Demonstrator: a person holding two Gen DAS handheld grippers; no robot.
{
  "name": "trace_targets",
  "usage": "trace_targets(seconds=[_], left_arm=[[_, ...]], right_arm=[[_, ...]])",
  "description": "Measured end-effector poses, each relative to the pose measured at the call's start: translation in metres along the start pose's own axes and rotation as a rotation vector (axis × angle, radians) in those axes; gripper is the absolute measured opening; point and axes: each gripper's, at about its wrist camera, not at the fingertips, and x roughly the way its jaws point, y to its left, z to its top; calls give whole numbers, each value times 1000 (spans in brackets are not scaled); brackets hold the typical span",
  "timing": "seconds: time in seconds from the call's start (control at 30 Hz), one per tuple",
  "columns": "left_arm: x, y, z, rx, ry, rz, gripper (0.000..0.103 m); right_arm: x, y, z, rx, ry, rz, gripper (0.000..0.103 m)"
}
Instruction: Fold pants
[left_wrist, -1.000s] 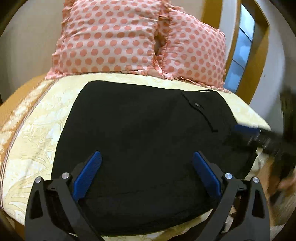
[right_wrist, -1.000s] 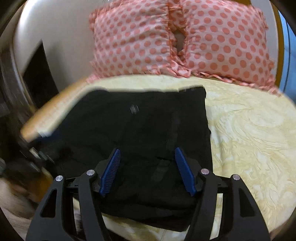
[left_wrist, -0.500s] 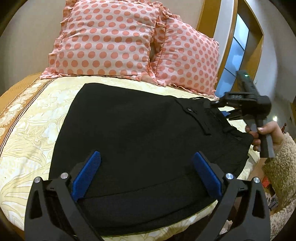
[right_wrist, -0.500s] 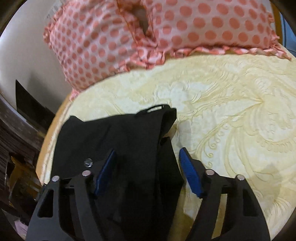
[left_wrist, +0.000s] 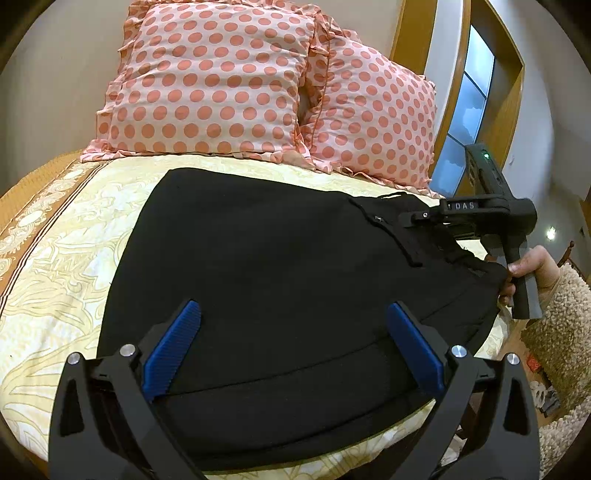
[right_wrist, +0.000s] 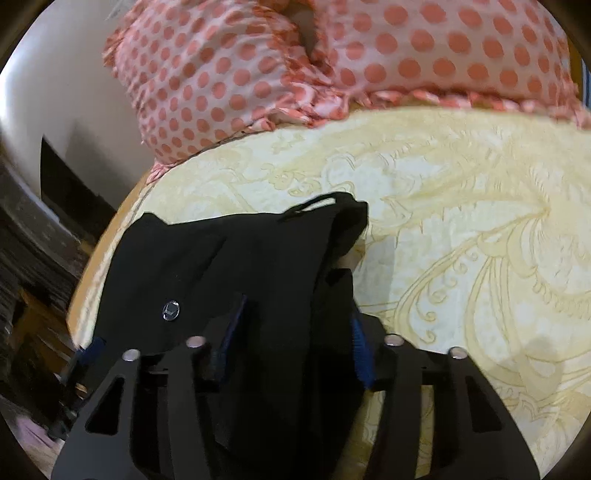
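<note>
Black pants (left_wrist: 280, 266) lie folded on the bed, waistband end to the right. My left gripper (left_wrist: 291, 350) is open and empty, hovering over the pants' near edge. My right gripper (right_wrist: 295, 354) has its jaws around the waistband end of the pants (right_wrist: 229, 266), with fabric bunched between the blue pads; a metal button (right_wrist: 171, 309) shows beside it. In the left wrist view the right gripper (left_wrist: 417, 219) sits at the waistband on the right side, held by a hand.
Two pink polka-dot pillows (left_wrist: 207, 85) stand at the head of the bed. A cream patterned bedspread (right_wrist: 461, 229) covers the mattress. A window with a wooden frame (left_wrist: 469, 103) is to the right. The bed's edge runs close under both grippers.
My right gripper moved from beside the bed onto the waistband and its jaws narrowed around the fabric. The left gripper stayed open over the near edge.
</note>
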Motion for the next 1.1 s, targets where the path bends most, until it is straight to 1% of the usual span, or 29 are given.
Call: trace_targets(seconds=[0.03,0.07,0.1,0.2,0.23,0.4,0.43,0.5,0.53,0.57,0.63,0.67,0.73,0.8,0.83,0.87,0.93,0.97,1.1], left_arm=[[0,1,0,-1,0,-1,101],[0,1,0,-3,0,0,101],[0,1,0,-4,1,2,101],[1,1,0,-6,0,7,101],[1,1,0,-5,0,9,101],[1,1,0,1,6,18,101],[-1,3,3,-16,14,9,101],[-6,17,16,-104,34,-56,101],[-8,24,22,-140,32,-73,101],[-11,37,31,-185,20,-77,101],[-13,56,44,-239,5,-67,100],[-12,70,53,-283,15,-59,100],[-4,90,65,-335,46,-59,98],[11,109,76,-384,112,-55,88],[19,116,80,-401,147,-71,87],[25,119,82,-411,169,-79,83],[40,124,85,-419,224,-90,81],[49,126,87,-415,251,-83,77],[67,130,86,-414,304,-74,66]], right_arm=[[-5,7,-2,-41,-21,-27,41],[-8,11,-3,-69,-36,-34,31],[-11,15,-4,-87,-47,-35,28],[-23,33,-12,-190,-107,-82,22],[-24,37,-15,-210,-116,-88,22],[-31,48,-21,-270,-159,-71,19],[-35,52,-23,-292,-170,-59,19],[-38,60,-26,-335,-180,-57,19],[-38,62,-27,-348,-181,-64,19],[-37,62,-28,-354,-178,-74,19],[-34,59,-26,-331,-174,-69,19],[-33,56,-25,-315,-172,-64,19],[-32,52,-25,-296,-171,-57,19],[-31,50,-25,-290,-171,-54,19],[-32,50,-25,-289,-171,-53,19],[-32,50,-25,-288,-170,-54,19],[-32,49,-25,-283,-168,-54,19],[-31,48,-25,-278,-167,-55,19],[-30,43,-24,-246,-164,-47,19]])
